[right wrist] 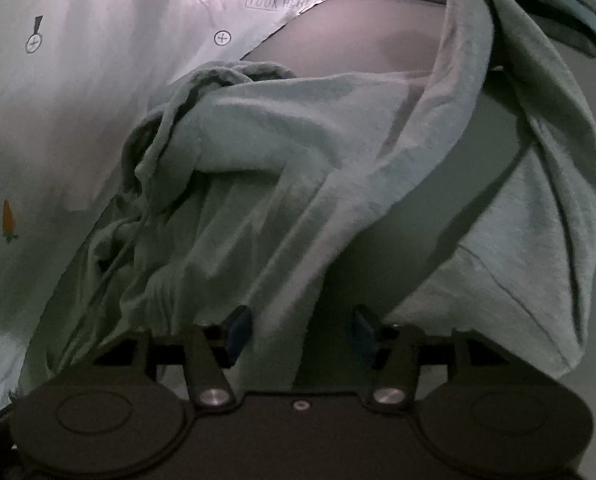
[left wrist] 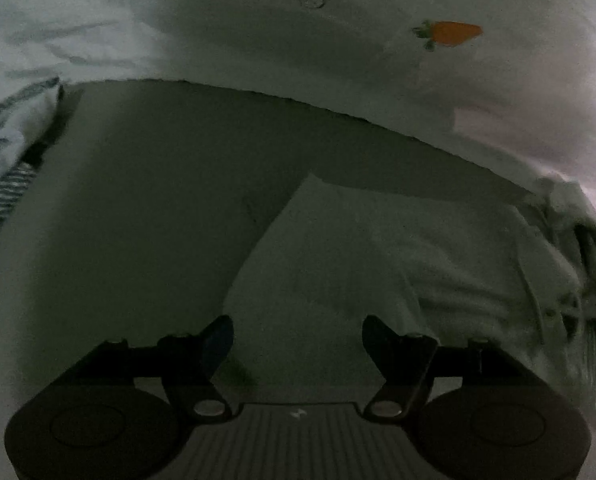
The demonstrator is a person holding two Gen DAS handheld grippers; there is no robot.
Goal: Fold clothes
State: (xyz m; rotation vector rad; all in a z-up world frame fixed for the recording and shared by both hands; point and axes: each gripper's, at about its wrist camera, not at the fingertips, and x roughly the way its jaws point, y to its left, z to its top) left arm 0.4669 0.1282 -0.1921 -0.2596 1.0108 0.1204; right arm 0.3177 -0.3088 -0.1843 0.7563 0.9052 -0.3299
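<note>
The pale green garment lies rumpled just ahead of the right hand-held gripper, whose jaws stand wide and empty. It looks soft, light and limp; its hem edge seems the surest hold. The left hand-held gripper is also wide, over a flat corner. No containers show.

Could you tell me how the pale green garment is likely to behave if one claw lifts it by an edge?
The pale green garment lies in deep folds and bunched ridges, so it is probably floppy and would drape rather than hold shape. Its fuzzy, knit-like surface suggests the open right claw should grip without much slipping. Bunched layers may lift together.
</note>
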